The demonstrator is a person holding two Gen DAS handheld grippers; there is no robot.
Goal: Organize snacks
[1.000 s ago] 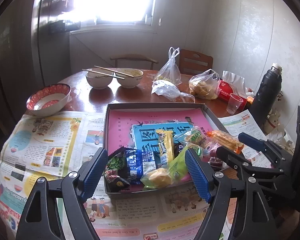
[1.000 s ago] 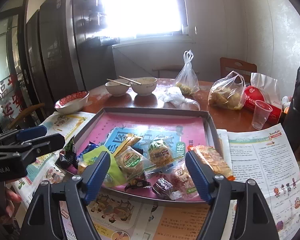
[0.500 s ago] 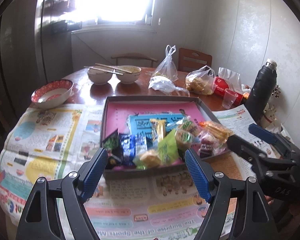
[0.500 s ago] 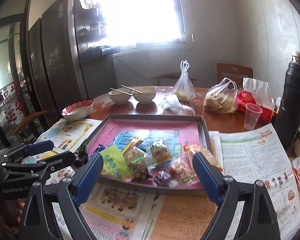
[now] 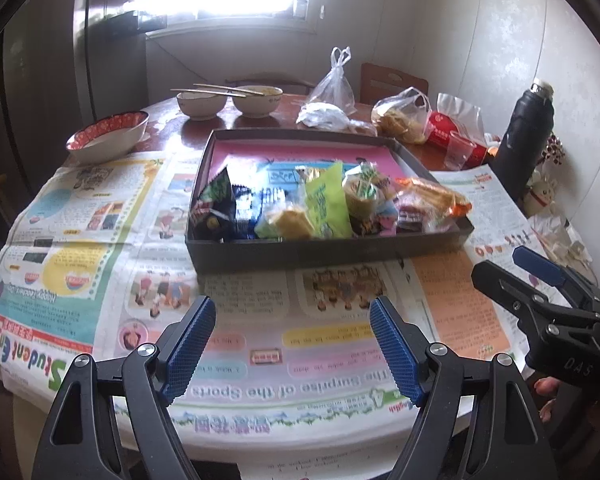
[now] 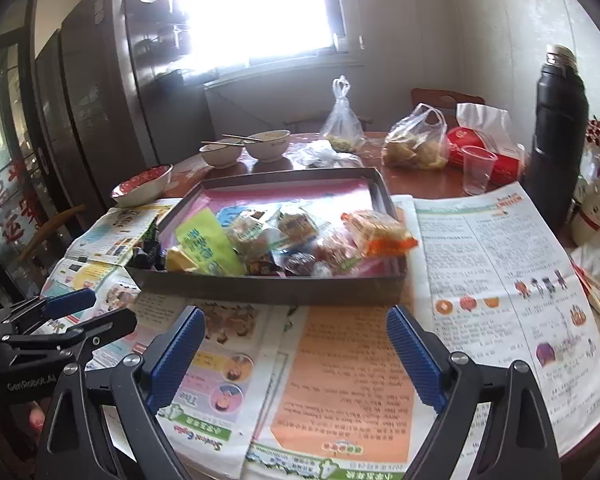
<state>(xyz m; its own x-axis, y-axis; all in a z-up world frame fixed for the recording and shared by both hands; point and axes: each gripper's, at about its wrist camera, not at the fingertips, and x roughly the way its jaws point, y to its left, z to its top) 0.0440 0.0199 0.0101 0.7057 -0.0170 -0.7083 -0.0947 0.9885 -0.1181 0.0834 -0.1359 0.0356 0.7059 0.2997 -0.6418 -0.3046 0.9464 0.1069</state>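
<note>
Newspaper [image 5: 260, 344] lies bare between tray's near wall [image 5: 324, 254] and both grippers' empty, parted fingers [image 5: 396, 354].

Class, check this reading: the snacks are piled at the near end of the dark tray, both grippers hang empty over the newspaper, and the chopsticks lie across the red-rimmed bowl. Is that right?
One detail is wrong. The chopsticks lie across the two pale bowls at the far side, not the red-rimmed bowl, as the left wrist view shows. The snacks, tray, left gripper, right gripper and newspaper are as stated.
</note>
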